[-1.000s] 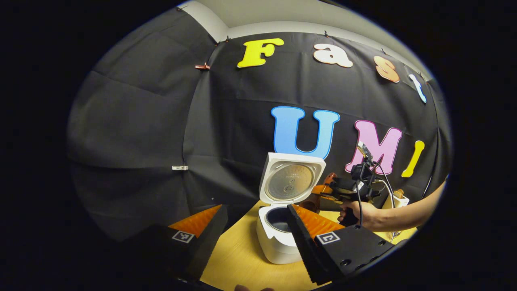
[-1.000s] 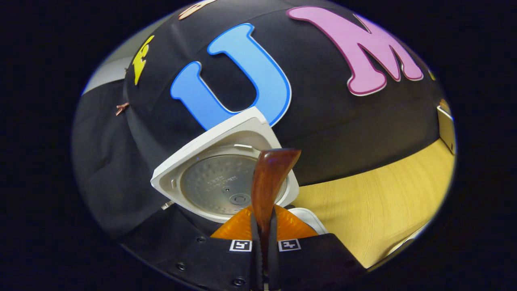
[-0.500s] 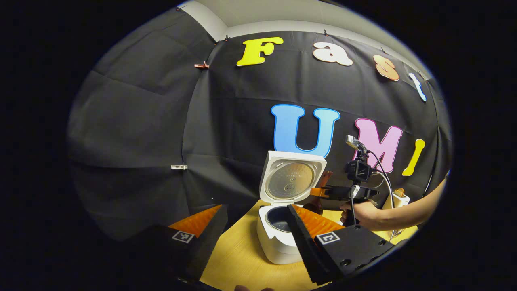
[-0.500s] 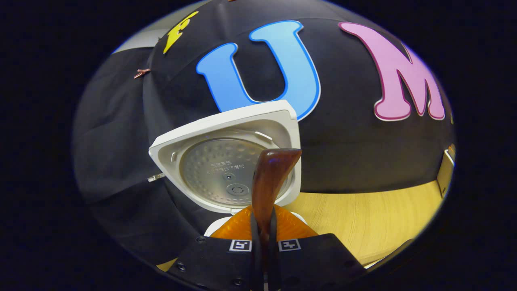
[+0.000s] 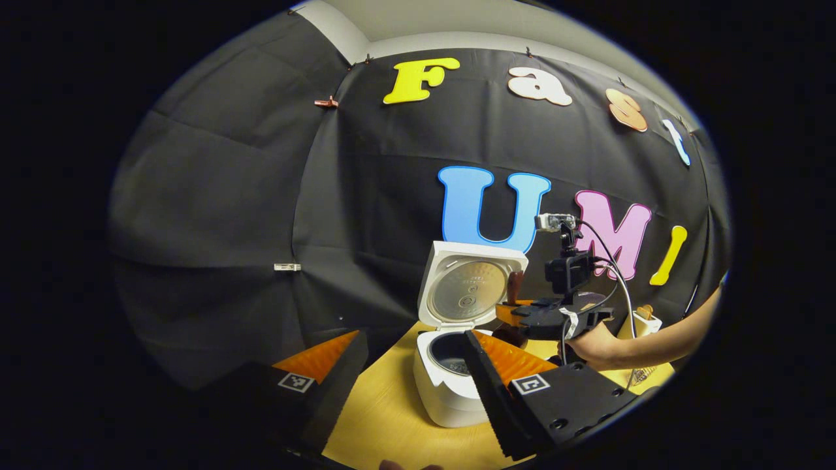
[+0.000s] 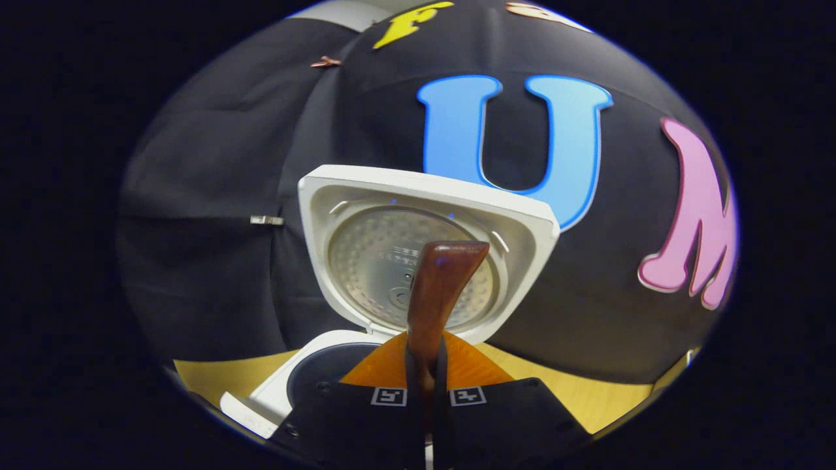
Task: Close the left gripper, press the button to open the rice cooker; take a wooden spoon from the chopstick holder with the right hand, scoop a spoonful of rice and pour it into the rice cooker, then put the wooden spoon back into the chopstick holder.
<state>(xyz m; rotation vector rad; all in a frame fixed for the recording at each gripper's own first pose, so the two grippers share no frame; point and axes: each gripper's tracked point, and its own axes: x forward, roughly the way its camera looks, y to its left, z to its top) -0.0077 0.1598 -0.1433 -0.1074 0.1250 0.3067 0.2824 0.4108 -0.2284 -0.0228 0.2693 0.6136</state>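
The white rice cooker (image 5: 444,395) stands on the wooden table with its lid (image 5: 467,287) raised upright and its dark pot open. My left gripper (image 5: 411,372) hangs open in front of it, holding nothing. To the cooker's right a hand (image 5: 594,346) holds my right gripper (image 5: 522,316) beside the lid. In the right gripper view that gripper (image 6: 424,369) is shut on the brown wooden spoon (image 6: 436,294). The spoon's end rises in front of the lid (image 6: 392,196), and the pot's rim (image 6: 307,372) lies just below and left. No rice is visible on the spoon.
The white chopstick holder (image 5: 643,323) stands at the table's right, behind the forearm. Yellow tabletop (image 5: 385,424) stretches in front of the cooker. Black cloth wall closes the back and left.
My right gripper has turned level and swung toward the cooker, so the lid now faces it squarely and the pot has come into its view. The left gripper has stayed put.
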